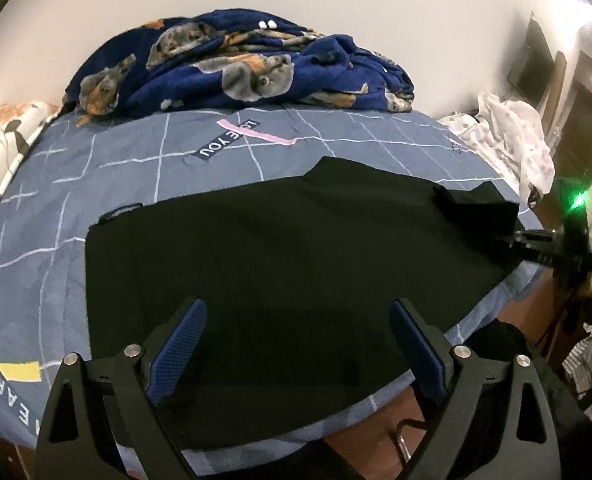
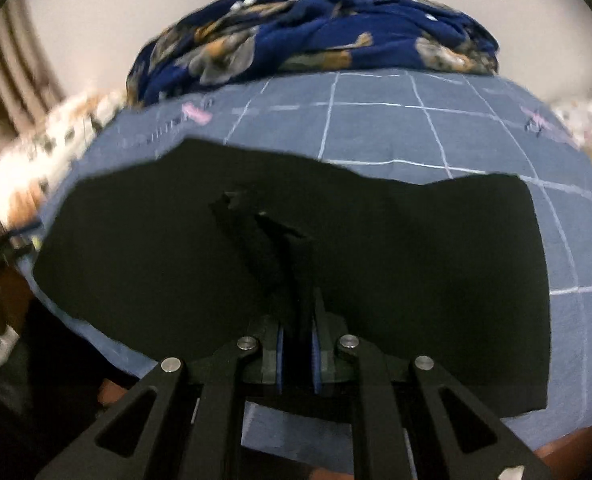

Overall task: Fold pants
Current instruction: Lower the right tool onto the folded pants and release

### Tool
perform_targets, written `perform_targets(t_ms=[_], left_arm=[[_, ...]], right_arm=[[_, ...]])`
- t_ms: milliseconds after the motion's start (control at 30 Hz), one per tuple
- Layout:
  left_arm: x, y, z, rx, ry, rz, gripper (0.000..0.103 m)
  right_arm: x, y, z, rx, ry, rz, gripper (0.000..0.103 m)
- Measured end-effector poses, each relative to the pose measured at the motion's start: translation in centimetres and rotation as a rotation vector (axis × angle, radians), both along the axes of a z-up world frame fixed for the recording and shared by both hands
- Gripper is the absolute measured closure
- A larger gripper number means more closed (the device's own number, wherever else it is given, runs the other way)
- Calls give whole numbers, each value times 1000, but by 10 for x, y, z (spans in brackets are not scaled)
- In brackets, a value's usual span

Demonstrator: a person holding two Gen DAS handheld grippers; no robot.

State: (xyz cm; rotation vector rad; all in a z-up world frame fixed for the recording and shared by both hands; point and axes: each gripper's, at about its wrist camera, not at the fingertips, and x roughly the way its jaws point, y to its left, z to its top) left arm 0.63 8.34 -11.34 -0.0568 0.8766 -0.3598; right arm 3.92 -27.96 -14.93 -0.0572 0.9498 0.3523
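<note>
The black pants (image 1: 279, 248) lie flat across the blue grid-pattern bed sheet (image 1: 143, 160). My left gripper (image 1: 296, 344) is open and empty, hovering over the near part of the pants, its blue pads (image 1: 179, 350) spread wide. My right gripper (image 2: 298, 344) is shut on a pinched-up fold of the black pants (image 2: 271, 248), lifting it off the sheet (image 2: 436, 136). In the left wrist view the right gripper (image 1: 536, 240) holds the pants' right end, with a flap folded over there.
A crumpled navy dog-print blanket (image 1: 239, 68) lies at the far side of the bed, also in the right wrist view (image 2: 316, 32). White patterned bedding (image 1: 512, 136) sits at the right, more at the left (image 1: 3, 136). The bed's near edge drops to the floor (image 1: 384, 428).
</note>
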Motion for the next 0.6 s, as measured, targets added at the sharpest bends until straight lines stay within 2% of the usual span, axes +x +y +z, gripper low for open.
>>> perform_targets(t_ms=[100,133,167,233,267,333,433,500,600], left_arm=[[1,-2,-2,-5,7,-2,10],[0,-3,-3,-2,9,-7,10],[0,-4,-3,4,9,-12,10],[0,-5,-4,13,11,-17,10],[0,-5,-4,13,15,-19,10],[0,-4,-3,6,15,-18,10],[1,-2,-3,-1,21,-13,10],[1,-1,-3,-7,25,-10,10],[1,1,-1,-1,22,-4,10]], right_arm=[[-2,9,-3,-24,-4,52,87],[-2,10,-3,-14,-8,64,83],[-5,9,-1,29,-13,87,74],[-8,6,2,154,4,143,62],[-9,4,4,211,14,165,59],[-12,-10,11,378,39,196,57],[-14,-36,20,578,61,185,57],[-15,-49,26,586,32,132,57],[-9,-52,24,511,28,71,56]])
